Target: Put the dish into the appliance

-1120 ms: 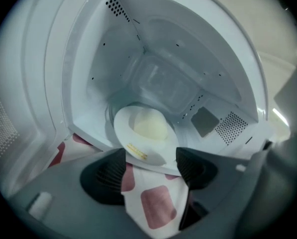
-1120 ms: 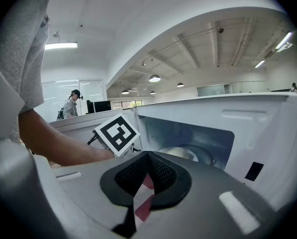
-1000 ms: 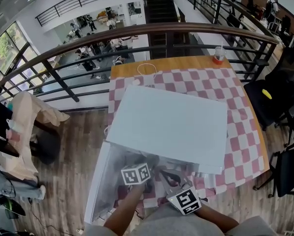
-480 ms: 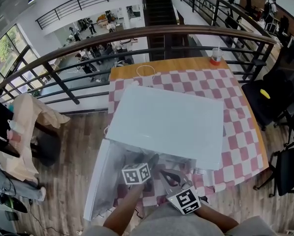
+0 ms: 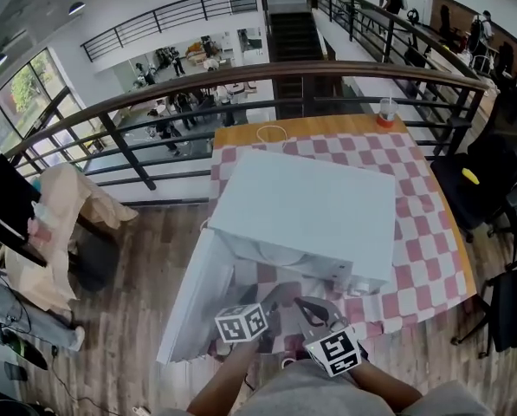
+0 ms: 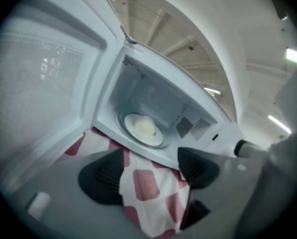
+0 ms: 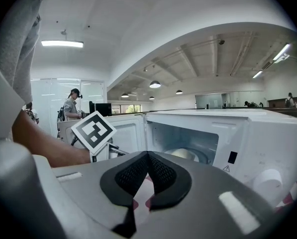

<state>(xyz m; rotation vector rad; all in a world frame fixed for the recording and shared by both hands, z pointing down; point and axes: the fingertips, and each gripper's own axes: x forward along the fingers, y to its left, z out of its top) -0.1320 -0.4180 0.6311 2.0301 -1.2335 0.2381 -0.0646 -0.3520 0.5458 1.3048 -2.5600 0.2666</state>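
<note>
The dish (image 6: pixel 143 128) sits inside the microwave (image 5: pixel 301 202). The left claw (image 6: pixel 150 171) is released and empty, the right claw (image 7: pixel 147 171) clenched on nothing. Slamming the open door (image 5: pixel 193 297) could jolt the dish.

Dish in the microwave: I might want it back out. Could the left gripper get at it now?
Probably yes. The door stands wide open, the dish sits in view ahead of the left gripper, whose fingers have just been opening and hold nothing; nothing blocks the way.
</note>
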